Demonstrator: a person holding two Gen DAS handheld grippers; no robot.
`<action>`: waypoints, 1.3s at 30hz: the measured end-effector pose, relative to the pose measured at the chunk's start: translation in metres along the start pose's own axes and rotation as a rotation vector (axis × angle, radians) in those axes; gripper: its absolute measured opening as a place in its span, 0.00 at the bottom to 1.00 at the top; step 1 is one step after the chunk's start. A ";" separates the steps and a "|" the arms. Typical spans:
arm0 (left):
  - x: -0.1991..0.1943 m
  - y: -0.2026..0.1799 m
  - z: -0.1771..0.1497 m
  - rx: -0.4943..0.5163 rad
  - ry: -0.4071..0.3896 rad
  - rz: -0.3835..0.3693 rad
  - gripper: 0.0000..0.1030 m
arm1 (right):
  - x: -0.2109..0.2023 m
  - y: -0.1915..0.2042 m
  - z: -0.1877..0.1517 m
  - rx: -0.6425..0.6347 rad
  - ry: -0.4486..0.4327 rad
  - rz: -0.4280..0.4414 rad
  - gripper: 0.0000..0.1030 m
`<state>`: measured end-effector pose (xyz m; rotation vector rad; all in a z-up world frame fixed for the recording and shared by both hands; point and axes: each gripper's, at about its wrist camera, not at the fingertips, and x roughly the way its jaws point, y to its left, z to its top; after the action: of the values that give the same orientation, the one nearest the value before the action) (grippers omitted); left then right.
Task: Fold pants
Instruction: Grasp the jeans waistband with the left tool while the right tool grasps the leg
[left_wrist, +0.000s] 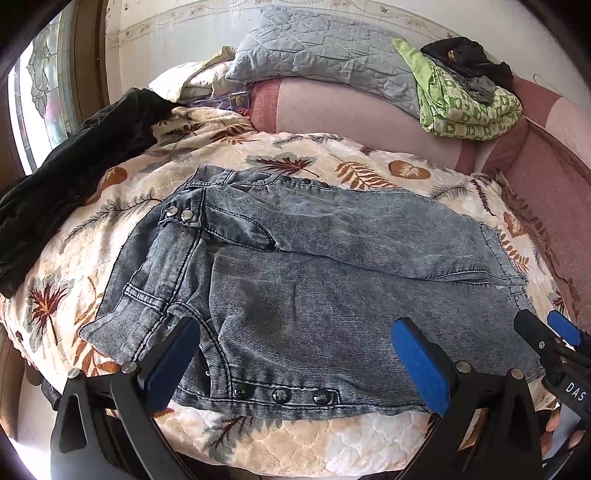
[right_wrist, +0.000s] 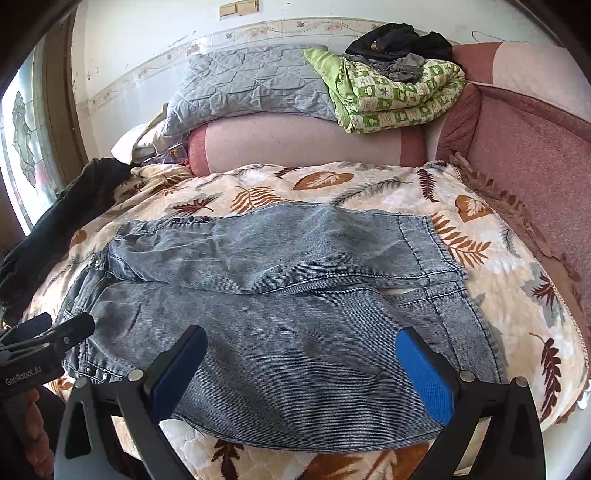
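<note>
The grey acid-washed denim pants (left_wrist: 314, 266) are laid flat on the leaf-patterned cream blanket (left_wrist: 351, 170) covering the bed. The left gripper (left_wrist: 295, 354) and right gripper (right_wrist: 301, 365) are held above the near edge, fingers spread, nothing gripped.

Inventory by count:

- Pairs of grey denim pants (left_wrist: 314, 266): one.
- Two-finger grippers: two, the left gripper (left_wrist: 295, 354) and the right gripper (right_wrist: 301, 365); each carries two blue finger pads (right_wrist: 424, 373).
- Leaf-print blankets (right_wrist: 369, 184): one.
- Grey quilted pillows (left_wrist: 325, 48): one.
- Folded green patterned quilts (right_wrist: 399, 96): one.
- Dark garments: two, one at the blanket's left edge (left_wrist: 74, 166) and one on top of the green quilt (right_wrist: 399, 40).
- Silver waistband snaps (left_wrist: 179, 214): two.
- Dark studs on the near pants edge (left_wrist: 280, 395): three.
</note>
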<state>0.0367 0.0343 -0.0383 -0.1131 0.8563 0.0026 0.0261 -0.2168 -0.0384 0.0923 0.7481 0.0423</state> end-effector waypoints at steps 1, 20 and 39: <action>0.003 0.005 0.005 -0.003 0.019 -0.017 1.00 | 0.002 -0.006 0.003 0.019 0.018 0.023 1.00; 0.138 0.119 0.158 -0.105 0.220 -0.069 1.00 | 0.179 -0.237 0.155 0.345 0.371 0.032 0.82; 0.238 0.173 0.204 -0.291 0.276 -0.063 0.40 | 0.260 -0.241 0.164 0.259 0.447 -0.015 0.55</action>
<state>0.3383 0.2165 -0.1024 -0.4211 1.1245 0.0536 0.3295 -0.4496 -0.1190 0.3320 1.1987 -0.0511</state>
